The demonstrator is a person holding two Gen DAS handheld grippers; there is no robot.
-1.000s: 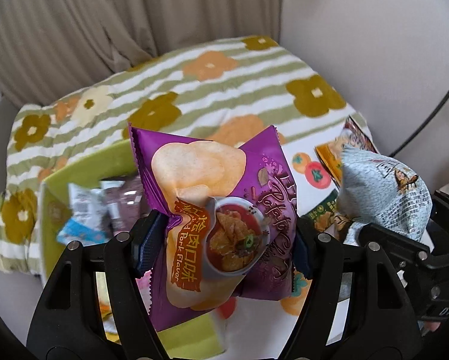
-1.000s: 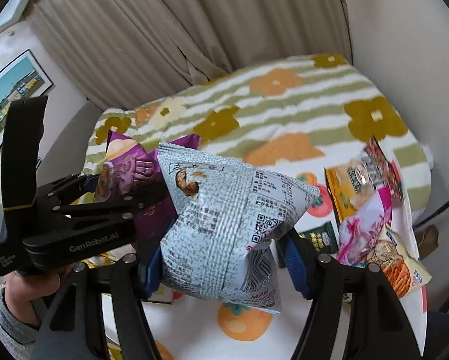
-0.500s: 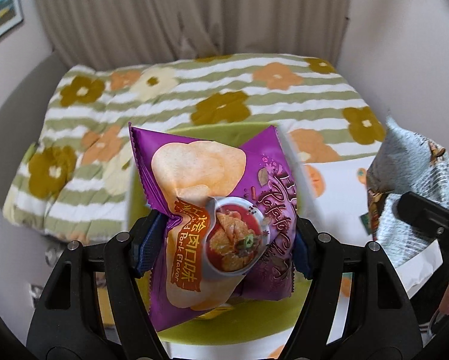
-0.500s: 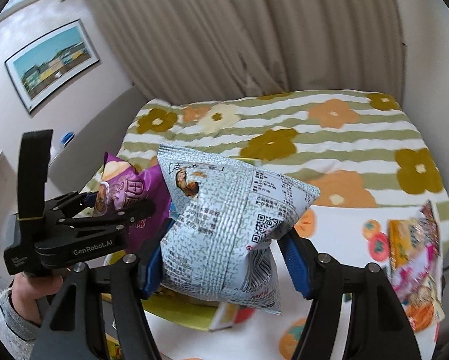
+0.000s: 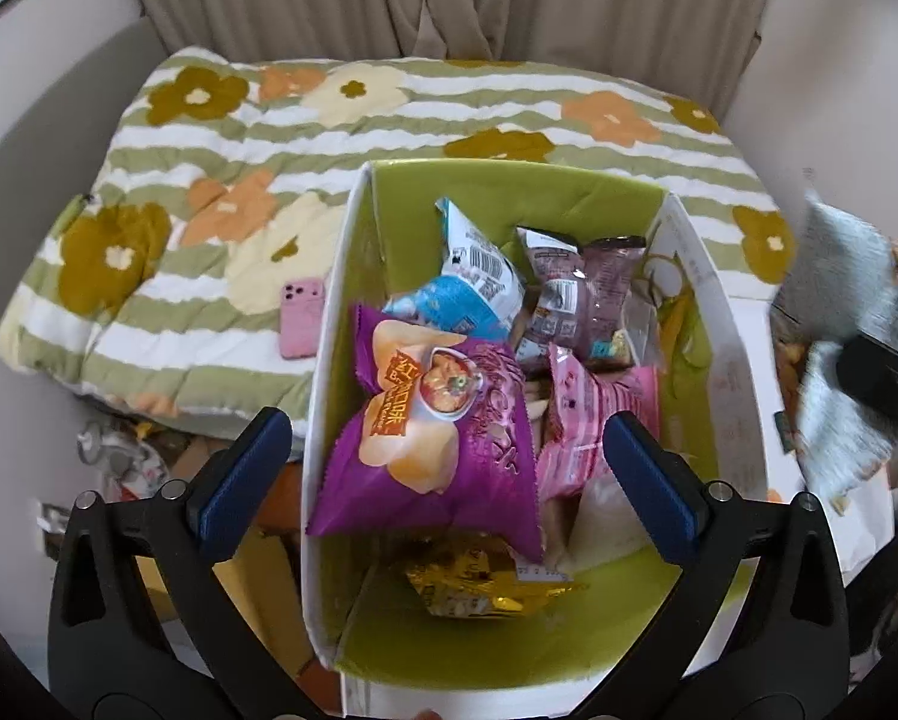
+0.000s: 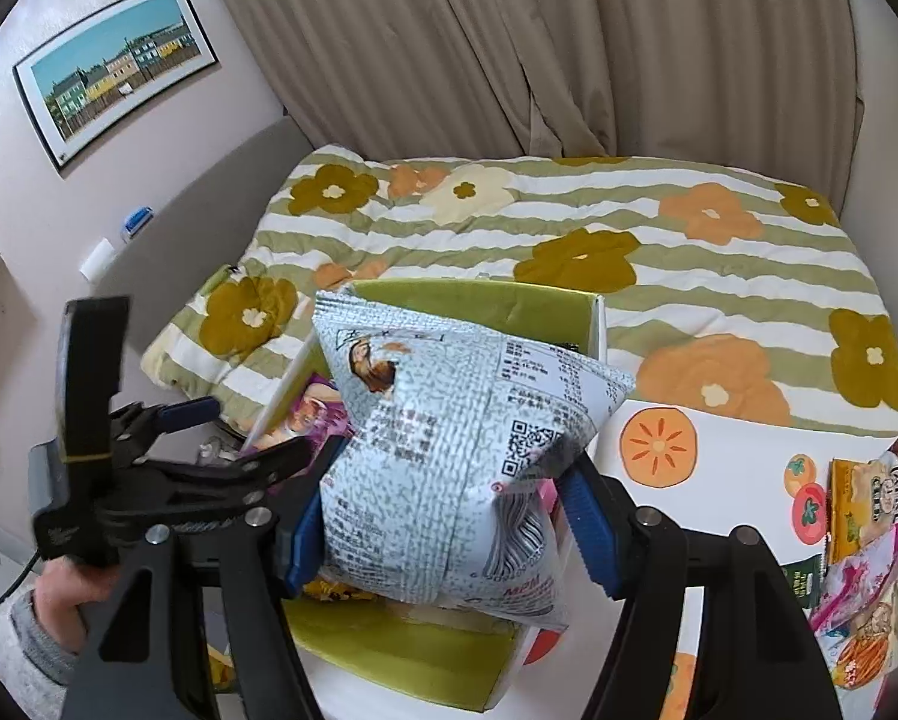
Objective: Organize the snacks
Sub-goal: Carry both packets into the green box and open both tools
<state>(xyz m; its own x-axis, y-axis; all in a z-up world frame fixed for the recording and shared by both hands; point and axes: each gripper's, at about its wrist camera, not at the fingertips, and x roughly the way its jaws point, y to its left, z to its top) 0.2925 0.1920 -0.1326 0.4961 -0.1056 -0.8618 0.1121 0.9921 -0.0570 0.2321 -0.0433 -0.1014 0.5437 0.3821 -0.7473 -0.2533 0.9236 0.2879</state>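
From the left wrist, we are seeing the left tongs (image 5: 443,450) standing wide apart, having just been opening, with nothing pressed between them; below them the purple bag (image 5: 431,438) is lying in the green box (image 5: 509,186). From the right wrist, the right tongs (image 6: 443,516) are clamping the grey bag (image 6: 449,468) above the box (image 6: 479,300).

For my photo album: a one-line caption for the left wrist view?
Open left gripper above purple chip bag in the green box.
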